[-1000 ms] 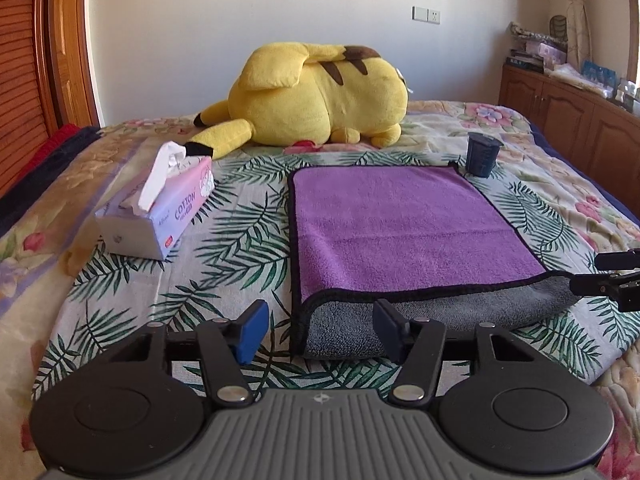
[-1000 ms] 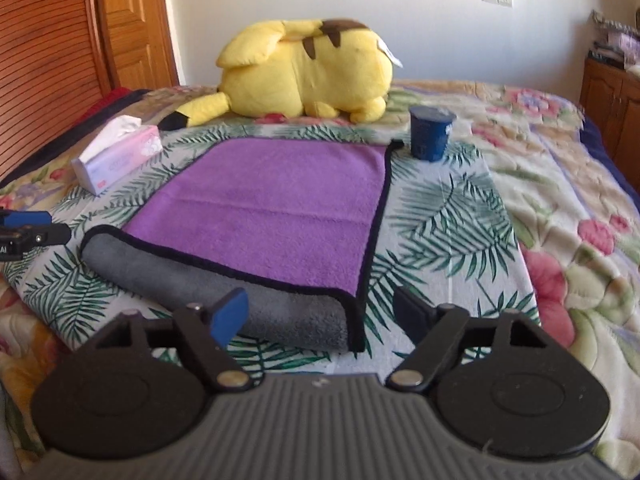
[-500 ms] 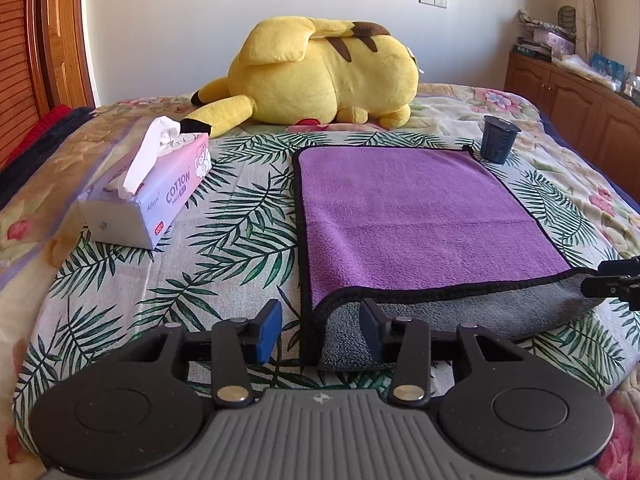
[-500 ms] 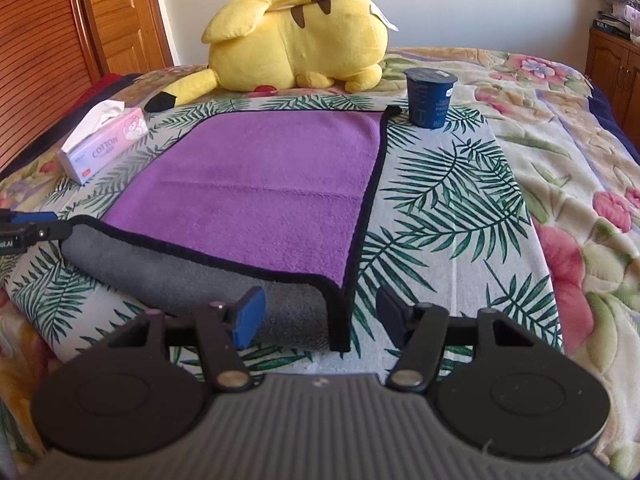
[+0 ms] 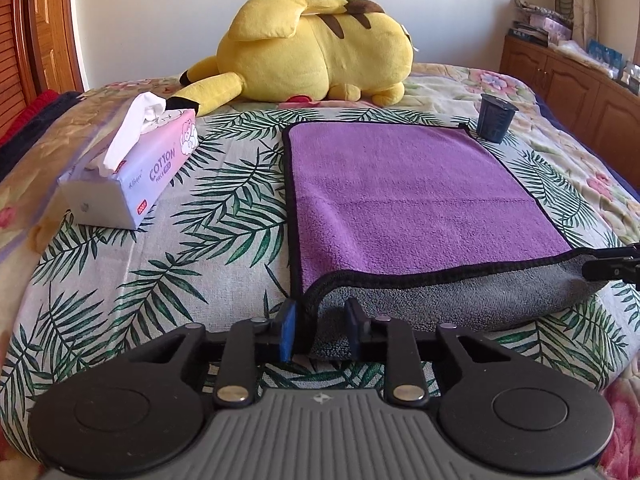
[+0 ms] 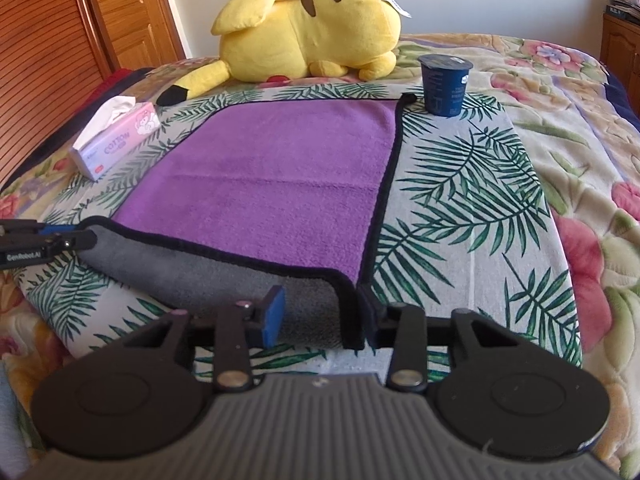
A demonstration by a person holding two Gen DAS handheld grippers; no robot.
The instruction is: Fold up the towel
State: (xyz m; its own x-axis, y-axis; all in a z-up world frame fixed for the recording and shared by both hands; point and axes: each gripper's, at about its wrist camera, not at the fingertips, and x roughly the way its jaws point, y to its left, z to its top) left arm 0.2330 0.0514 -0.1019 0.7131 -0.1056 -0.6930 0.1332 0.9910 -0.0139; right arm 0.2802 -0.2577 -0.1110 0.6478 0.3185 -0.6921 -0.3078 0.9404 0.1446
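Both grippers have closed in on the towel (image 5: 416,204) lying flat on the bed (image 5: 132,264): left gripper (image 5: 320,330) and right gripper (image 6: 320,316) now straddle its near corners, jaws narrowed but not yet clamped, so lift-and-fold looks next

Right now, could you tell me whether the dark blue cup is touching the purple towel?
Cannot tell. In the right wrist view the cup stands right beside the towel at its far corner, and neither view shows a plain gap or contact.
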